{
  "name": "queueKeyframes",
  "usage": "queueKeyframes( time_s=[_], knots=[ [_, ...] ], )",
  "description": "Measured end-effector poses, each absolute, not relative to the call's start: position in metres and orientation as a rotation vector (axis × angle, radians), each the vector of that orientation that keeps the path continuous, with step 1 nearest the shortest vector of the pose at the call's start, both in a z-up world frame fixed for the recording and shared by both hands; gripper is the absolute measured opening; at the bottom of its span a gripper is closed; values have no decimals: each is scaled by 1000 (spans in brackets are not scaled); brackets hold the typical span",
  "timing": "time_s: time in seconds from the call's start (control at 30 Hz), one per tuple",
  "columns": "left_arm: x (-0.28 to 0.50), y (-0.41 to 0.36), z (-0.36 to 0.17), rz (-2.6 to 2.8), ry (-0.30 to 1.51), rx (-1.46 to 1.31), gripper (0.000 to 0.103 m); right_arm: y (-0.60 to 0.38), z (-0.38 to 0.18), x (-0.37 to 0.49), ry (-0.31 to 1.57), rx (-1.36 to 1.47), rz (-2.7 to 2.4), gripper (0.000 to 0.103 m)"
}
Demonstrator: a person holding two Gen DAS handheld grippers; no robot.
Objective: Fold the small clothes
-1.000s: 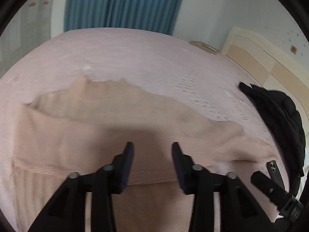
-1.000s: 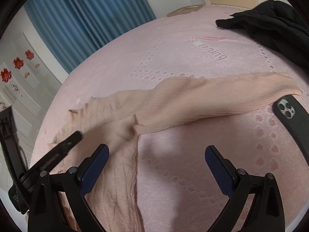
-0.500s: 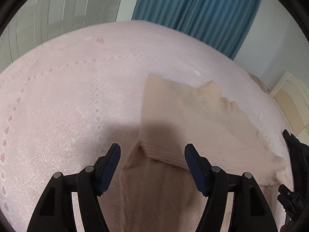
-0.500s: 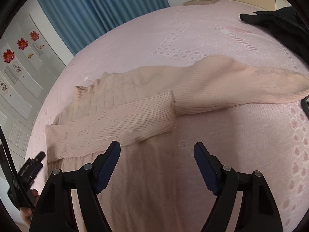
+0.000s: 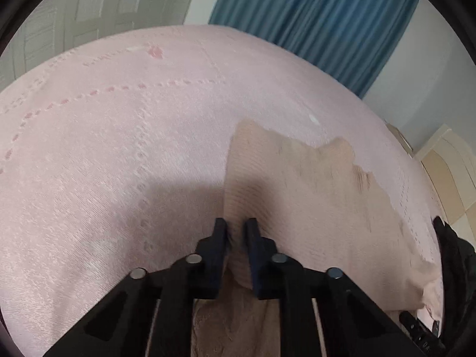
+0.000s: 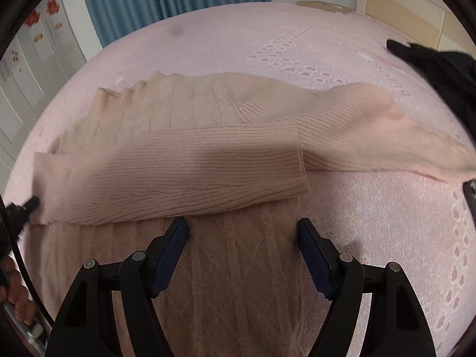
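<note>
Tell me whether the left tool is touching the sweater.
Touching: the left wrist view shows the left tool pinching the sweater's folded edge.

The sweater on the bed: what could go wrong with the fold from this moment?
1. The left hand-held gripper pinches only the folded edge of the sweater; the knit may slip out or bunch when pulled.
2. The other sleeve lies spread beside a phone; folding it might drag the phone.
3. The right hand-held gripper is open, so nothing pins the body.
</note>
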State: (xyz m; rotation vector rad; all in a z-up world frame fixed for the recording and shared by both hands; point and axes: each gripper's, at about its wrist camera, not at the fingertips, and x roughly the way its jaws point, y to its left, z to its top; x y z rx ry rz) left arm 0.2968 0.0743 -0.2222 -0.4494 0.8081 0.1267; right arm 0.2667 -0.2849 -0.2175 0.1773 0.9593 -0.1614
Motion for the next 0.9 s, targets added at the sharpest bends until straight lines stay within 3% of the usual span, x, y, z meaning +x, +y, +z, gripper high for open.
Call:
queueKeyframes(
  time_s=[0.23, 0.3, 0.37, 0.4, 0.6, 0.67, 0.73, 0.9],
  knots=[
    [297, 76, -220, 128, 814, -462, 14, -293, -214, 264, 945, 219, -129, 77],
    [295, 76, -216, 115, 796, -460, 30, -303, -206, 260, 914, 270, -104, 77],
    [291, 74, -212, 109, 765, -454, 61, -315, -196, 253, 867, 303, -95, 77],
    [290, 71, -211, 97, 750, -444, 64, -322, -190, 248, 837, 309, -105, 77],
    [302, 50, -221, 78, 828, -345, 64, -404, -157, 212, 733, 432, -174, 74],
    [302, 50, -220, 79, 824, -358, 64, -436, -153, 202, 727, 422, -216, 55],
    [302, 51, -220, 81, 825, -371, 64, -462, -158, 198, 756, 389, -268, 49],
    [306, 56, -227, 89, 852, -426, 64, -497, -202, 197, 838, 516, -259, 49]
  ],
)
